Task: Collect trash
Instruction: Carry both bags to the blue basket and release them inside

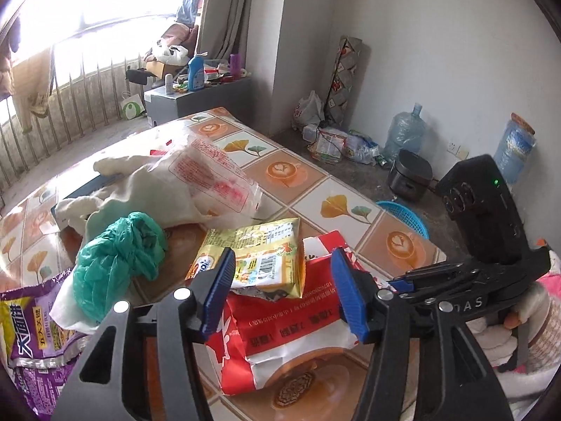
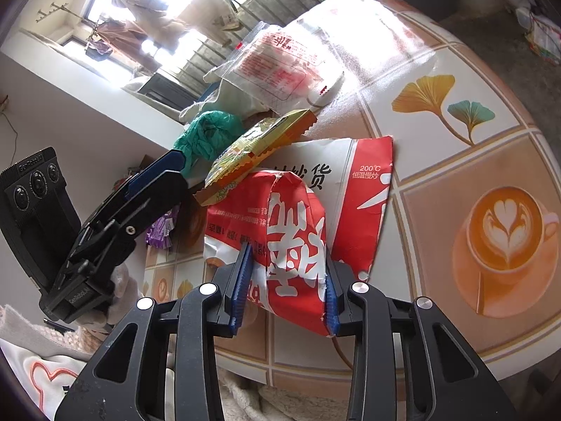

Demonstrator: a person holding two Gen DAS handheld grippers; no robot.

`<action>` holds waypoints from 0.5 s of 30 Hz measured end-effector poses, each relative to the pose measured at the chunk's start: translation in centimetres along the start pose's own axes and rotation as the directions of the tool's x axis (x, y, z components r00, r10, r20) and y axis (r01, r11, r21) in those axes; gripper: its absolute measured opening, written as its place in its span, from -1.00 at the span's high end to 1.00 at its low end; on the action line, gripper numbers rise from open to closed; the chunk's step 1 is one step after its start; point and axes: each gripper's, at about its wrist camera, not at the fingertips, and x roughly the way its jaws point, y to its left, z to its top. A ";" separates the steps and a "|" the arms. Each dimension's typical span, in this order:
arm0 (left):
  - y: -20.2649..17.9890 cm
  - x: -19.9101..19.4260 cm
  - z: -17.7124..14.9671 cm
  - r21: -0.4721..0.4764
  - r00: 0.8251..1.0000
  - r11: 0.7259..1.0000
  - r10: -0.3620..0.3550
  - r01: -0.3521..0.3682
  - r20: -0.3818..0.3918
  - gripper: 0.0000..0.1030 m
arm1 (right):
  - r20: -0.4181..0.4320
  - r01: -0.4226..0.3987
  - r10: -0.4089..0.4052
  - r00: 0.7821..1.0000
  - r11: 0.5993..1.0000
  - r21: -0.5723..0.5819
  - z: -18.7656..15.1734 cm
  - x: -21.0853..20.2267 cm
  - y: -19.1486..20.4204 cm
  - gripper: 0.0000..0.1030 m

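Clamping the red paper bag (image 2: pixel 298 231) at its near edge, R gripper (image 2: pixel 285 291) pads press both sides. L gripper (image 1: pixel 282 291) hangs released above yellow snack wrapper (image 1: pixel 259 259), lying on bag's 11 o'clock corner; green plastic bag (image 1: pixel 121 259) at wrapper's 9 o'clock.

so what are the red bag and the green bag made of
Red bag: looks like matte printed paper, with white torn edges and stiff creases. Green bag: thin, slightly glossy plastic film, going by its soft, translucent crumples.
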 end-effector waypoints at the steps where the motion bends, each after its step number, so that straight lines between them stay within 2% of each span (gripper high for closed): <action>1: -0.1 0.9 -0.1 0.019 0.999 1.000 0.025 -0.025 -0.026 -0.07 | 0.000 -0.001 0.001 1.000 1.000 0.000 0.0 0.0 0.0 0.36; 4: 0.5 2.8 -0.4 0.019 0.994 0.999 0.032 -0.031 -0.103 -0.07 | 0.001 -0.008 0.008 1.000 1.000 0.002 0.0 0.0 -0.2 0.36; 6: 1.0 3.5 -0.7 0.000 0.991 1.000 0.027 -0.027 -0.130 0.05 | 0.002 -0.010 0.010 1.000 1.000 0.002 0.0 0.0 -0.3 0.36; 8: 1.4 3.8 -0.8 -0.008 0.991 1.000 0.027 -0.028 -0.133 0.13 | 0.004 -0.016 0.016 1.000 1.000 0.004 0.0 0.0 -0.4 0.36; 9: 1.5 3.8 -0.8 -0.015 0.991 1.000 0.023 -0.025 -0.133 0.29 | 0.004 -0.019 0.019 1.000 1.000 0.005 0.0 -0.1 -0.5 0.36; 12: 1.8 3.8 -0.6 -0.027 0.991 0.999 0.014 -0.018 -0.129 0.55 | 0.007 -0.027 0.027 1.000 1.000 0.008 0.0 -0.2 -0.6 0.37; 15: 1.9 3.5 -0.4 -0.031 0.993 0.999 0.012 -0.015 -0.121 0.67 | 0.014 -0.040 0.040 0.999 0.999 0.011 -0.2 -0.5 -0.7 0.40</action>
